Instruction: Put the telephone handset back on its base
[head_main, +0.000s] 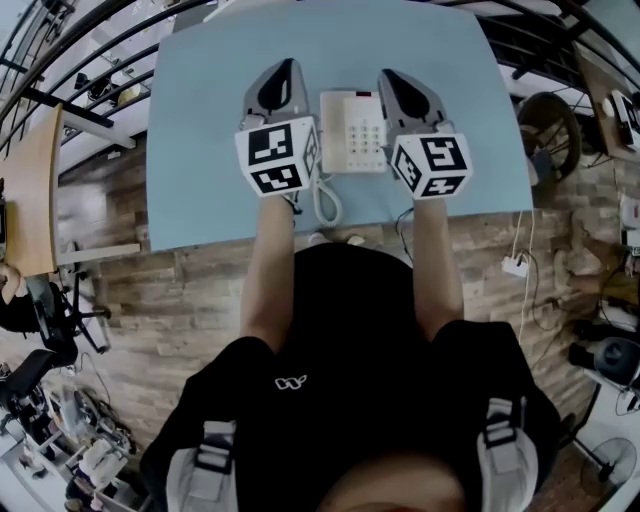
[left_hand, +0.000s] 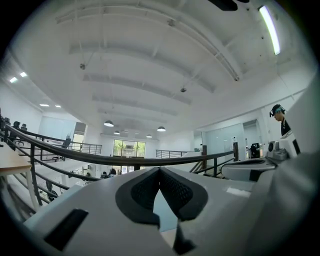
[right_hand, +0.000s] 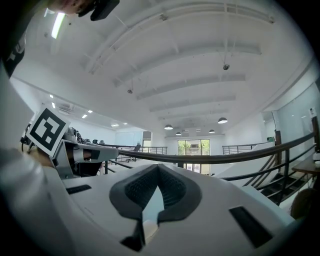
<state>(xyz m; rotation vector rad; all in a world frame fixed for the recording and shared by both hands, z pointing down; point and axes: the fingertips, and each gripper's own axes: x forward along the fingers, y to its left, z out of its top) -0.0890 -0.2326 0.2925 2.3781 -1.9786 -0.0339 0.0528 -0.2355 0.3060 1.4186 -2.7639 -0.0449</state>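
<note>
A white telephone base (head_main: 354, 132) with a keypad sits on the light blue table (head_main: 200, 150), and its coiled cord (head_main: 326, 200) hangs toward the near edge. A white handset seems to lie along the base's left side; I cannot tell this for sure. My left gripper (head_main: 288, 66) rests just left of the base, shut with nothing between its pads. On the other side of the base, my right gripper (head_main: 386, 76) is also shut and empty. Both gripper views look up at the ceiling: left gripper (left_hand: 159, 169), right gripper (right_hand: 158, 166).
The table's near edge (head_main: 330, 228) runs right in front of the person's body. A dark railing (head_main: 90, 60) curves round the back. A white power strip (head_main: 515, 265) lies on the wood floor at right, and a wheel (head_main: 548, 125) stands beside the table's right edge.
</note>
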